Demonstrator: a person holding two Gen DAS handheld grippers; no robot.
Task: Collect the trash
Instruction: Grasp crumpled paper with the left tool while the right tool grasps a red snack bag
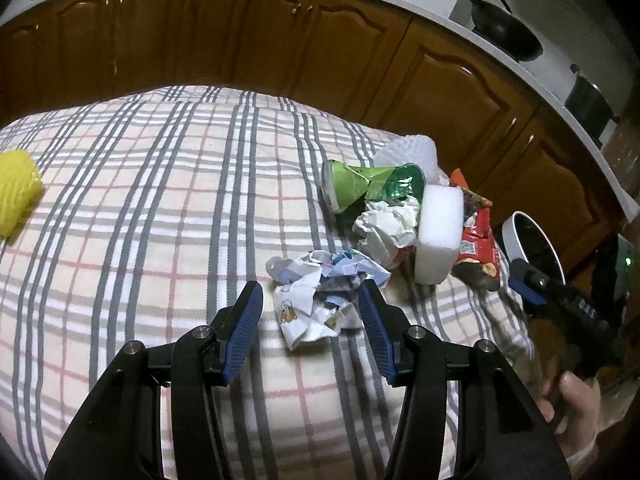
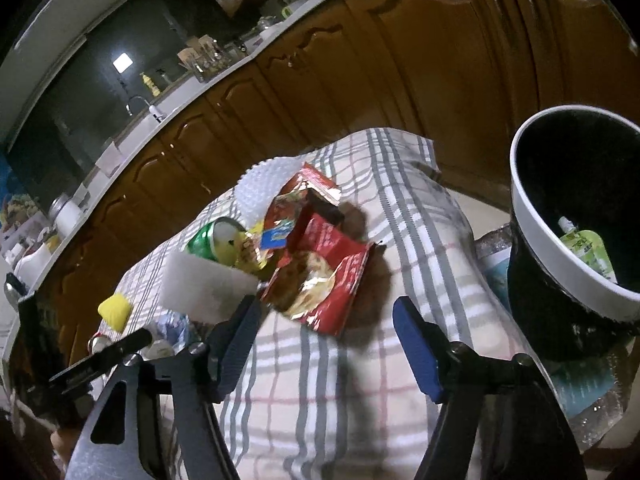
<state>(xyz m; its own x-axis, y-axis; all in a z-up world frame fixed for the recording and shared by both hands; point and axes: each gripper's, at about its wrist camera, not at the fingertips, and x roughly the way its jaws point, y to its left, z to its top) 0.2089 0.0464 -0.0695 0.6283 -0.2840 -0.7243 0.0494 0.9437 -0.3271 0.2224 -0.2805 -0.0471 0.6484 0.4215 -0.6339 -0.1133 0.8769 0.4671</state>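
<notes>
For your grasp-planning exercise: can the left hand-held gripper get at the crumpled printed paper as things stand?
Probably yes. The left hand-held gripper is open, and the crumpled printed paper already lies between its fingers with nothing in between.

Beneath me spreads a plaid cloth (image 1: 168,208). Beyond its far edge I see brown wooden cabinet doors (image 1: 452,96) under a pale countertop (image 1: 400,4), where a black wok (image 1: 505,32) and a dark pot (image 1: 589,105) stand.

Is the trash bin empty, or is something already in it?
Not empty: a green drink pouch lies inside the bin. The rest of its inside is too dark to tell.
</notes>
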